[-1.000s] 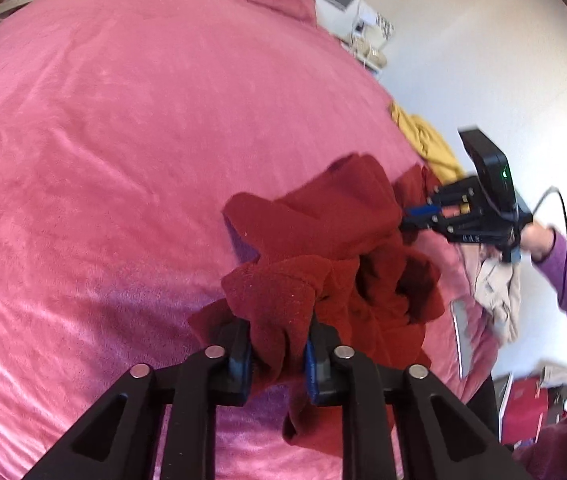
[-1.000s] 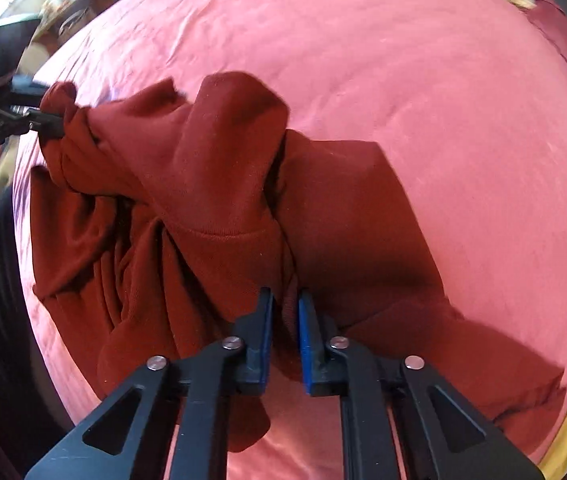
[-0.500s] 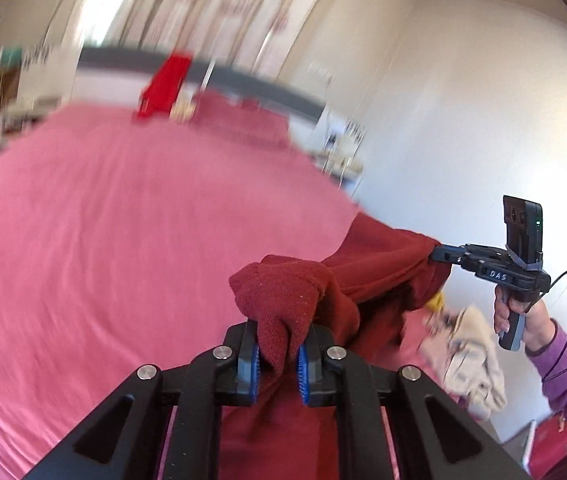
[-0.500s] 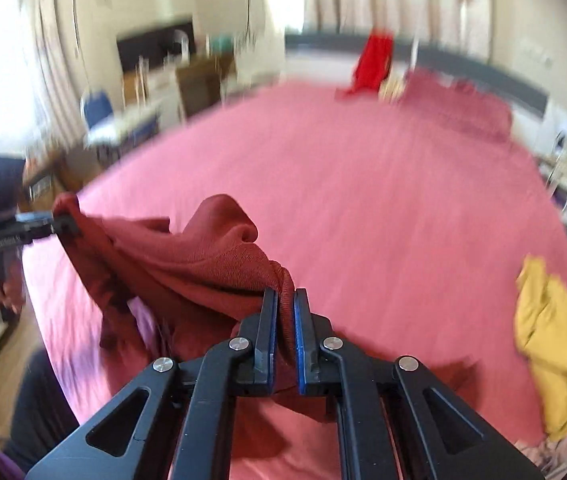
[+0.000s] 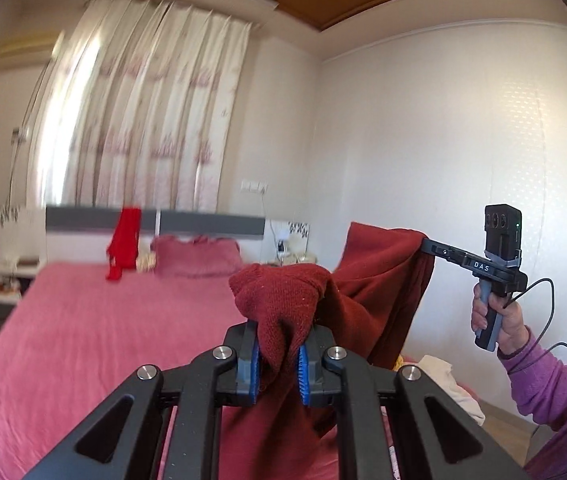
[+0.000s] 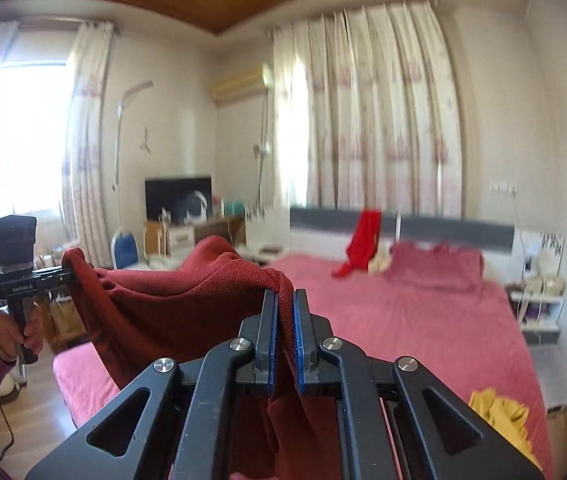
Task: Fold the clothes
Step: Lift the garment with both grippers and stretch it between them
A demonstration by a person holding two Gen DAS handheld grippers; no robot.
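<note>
Maroon sweater (image 5: 375, 280) strung in air between both hand-held grippers, above pink bed (image 5: 95, 320). Left hand-held gripper (image 5: 277, 360) pinching thick knit wad, right hand-held gripper (image 6: 285, 344) pinching thin edge — thin bite might slip, sweater would swing down lopsided. A second ago it lay bunched on bed; now lifted clear.

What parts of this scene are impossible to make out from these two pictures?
- Dark red garment: its lower part drops behind the left gripper in the left wrist view, and behind the right gripper in the right wrist view, so its type stays unclear.
- Red item on the headboard: blurred, unidentifiable.
- Yellow cloth: partly hidden by the gripper frame.
- The person: only a hand shows.
</note>
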